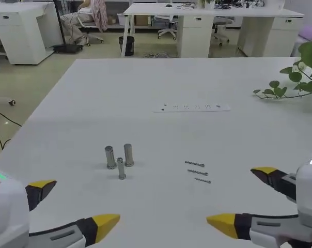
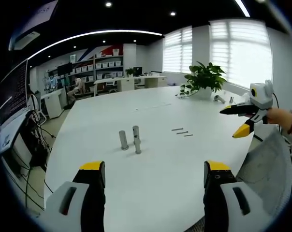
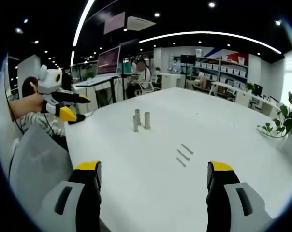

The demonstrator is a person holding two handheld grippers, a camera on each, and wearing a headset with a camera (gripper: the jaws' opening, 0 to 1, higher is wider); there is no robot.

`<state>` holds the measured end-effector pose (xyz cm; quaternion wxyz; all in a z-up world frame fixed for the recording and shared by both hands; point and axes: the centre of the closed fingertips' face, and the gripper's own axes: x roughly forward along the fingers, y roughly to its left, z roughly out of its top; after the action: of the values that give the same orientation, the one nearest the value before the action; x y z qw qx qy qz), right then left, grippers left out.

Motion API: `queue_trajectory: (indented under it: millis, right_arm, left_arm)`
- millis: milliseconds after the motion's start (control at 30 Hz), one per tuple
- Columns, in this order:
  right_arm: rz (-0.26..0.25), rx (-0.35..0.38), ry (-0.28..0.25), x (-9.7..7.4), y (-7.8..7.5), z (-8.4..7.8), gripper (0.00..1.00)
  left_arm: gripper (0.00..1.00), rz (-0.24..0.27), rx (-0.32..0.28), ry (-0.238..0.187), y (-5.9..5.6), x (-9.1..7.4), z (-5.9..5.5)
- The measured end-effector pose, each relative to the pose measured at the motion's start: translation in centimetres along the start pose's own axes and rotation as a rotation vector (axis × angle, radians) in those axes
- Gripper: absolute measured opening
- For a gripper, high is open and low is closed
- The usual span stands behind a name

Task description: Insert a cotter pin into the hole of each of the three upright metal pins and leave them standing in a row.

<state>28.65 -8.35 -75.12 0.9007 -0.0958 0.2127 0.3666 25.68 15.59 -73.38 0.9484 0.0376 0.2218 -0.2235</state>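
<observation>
I have both tools near the close edge of the white table (image 1: 197, 82), and neither holds anything. The left tool (image 1: 76, 204) stands wide, its yellow-tipped jaws well apart. The right tool (image 1: 239, 196) is spread just as wide.

The three metal pins (image 1: 121, 163) stand upright in a tight cluster on the table, left of centre in the head view. Two are side by side at the back, and the third is just in front of them, between the two. I cannot tell whether any of them touch.

The three cotter pins (image 1: 197, 172) lie flat and loose on the table to the right of the metal pins and well apart from them. They are roughly parallel, in a short staggered row.

In the left gripper view the right tool comes in from the right, held in a hand (image 2: 281, 118) with its jaws parted. In the right gripper view the left tool comes in from the left, also open.

Farther back on the table lies a flat white strip (image 1: 191, 107). A leafy plant (image 1: 300, 77) reaches in at the table's far right side.
</observation>
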Motion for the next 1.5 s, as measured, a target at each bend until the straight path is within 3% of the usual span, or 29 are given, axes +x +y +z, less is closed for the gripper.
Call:
queue_trajectory:
  millis: [200,733,1500]
  right_arm:
    - [-0.007,0.006,-0.021,-0.29,-0.12,0.29,0.92]
    - [-0.003,0.007,-0.02,-0.27,0.05,0.41,0.91]
    - [0.016,0.012,-0.027,-0.4,0.11,0.3,0.83]
  left_arm:
    - [0.84,-0.002,0.008,0.004,-0.15,-0.09,0.0]
    - [0.82,0.002,0.002,-0.005,-0.19,-0.43,0.01]
    - [0.74,0.019,0.003,-0.012,0.45,-0.3,0.07]
